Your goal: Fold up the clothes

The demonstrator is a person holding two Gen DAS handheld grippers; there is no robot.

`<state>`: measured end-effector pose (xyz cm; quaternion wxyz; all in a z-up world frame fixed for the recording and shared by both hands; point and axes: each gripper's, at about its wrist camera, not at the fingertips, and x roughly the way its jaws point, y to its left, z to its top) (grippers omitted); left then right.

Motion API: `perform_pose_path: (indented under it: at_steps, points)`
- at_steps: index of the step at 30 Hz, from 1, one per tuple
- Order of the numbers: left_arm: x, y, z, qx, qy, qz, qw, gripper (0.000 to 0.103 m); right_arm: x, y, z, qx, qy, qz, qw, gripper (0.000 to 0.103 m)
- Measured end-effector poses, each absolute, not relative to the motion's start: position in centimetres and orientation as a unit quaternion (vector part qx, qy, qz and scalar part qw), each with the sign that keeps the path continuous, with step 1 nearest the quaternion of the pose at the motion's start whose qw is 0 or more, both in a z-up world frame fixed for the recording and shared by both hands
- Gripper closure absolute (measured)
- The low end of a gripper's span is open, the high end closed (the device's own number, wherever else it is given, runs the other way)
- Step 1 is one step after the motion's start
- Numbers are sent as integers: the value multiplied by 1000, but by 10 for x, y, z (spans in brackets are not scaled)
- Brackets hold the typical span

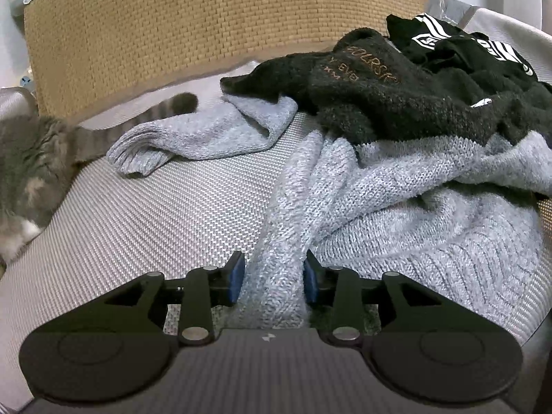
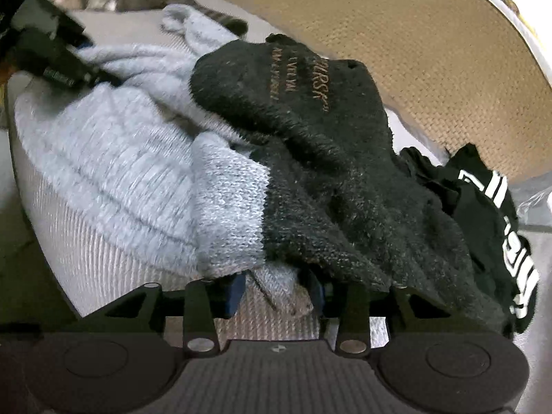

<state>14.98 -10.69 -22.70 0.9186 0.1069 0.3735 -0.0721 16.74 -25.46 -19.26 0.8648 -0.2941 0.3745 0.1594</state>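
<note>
A light grey knit sweater (image 1: 396, 214) lies crumpled on a woven grey seat (image 1: 155, 214). One thick fold of it runs between the blue pads of my left gripper (image 1: 274, 279). The jaws stand partly apart and the fold looks unsqueezed. A black fuzzy garment (image 1: 379, 89) with gold lettering is draped over the sweater. In the right wrist view the sweater (image 2: 120, 158) and the black garment (image 2: 310, 145) hang over my right gripper (image 2: 277, 289). Its jaws are apart, with a loose grey corner between them. My left gripper (image 2: 58, 58) also appears at the sweater's far edge.
A grey tabby cat (image 1: 31, 172) lies at the left edge of the seat, tail toward the sweater's sleeve. A tan woven backrest (image 1: 207, 27) rises behind. A black garment with white stripes (image 1: 465, 45) tops the pile at the right. Bare seat lies between cat and sweater.
</note>
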Motion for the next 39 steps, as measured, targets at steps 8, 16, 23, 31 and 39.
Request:
perform_pose_path:
  at_steps: [8, 16, 23, 31, 39]
  points:
    - [150, -108, -227, 102, 374, -68, 919, 64, 153, -254, -179, -247, 366, 192, 877, 92]
    - [150, -107, -227, 93, 375, -64, 920, 63, 119, -239, -165, -210, 380, 274, 858, 92]
    - [150, -106, -227, 89, 375, -63, 920, 63, 103, -200, -160, -233, 371, 333, 835, 92]
    - [151, -105, -227, 82, 376, -64, 921, 63, 91, -191, -164, -201, 381, 373, 822, 92]
    - [151, -104, -228, 74, 375, -63, 922, 63, 91, -197, -162, -201, 390, 346, 829, 92]
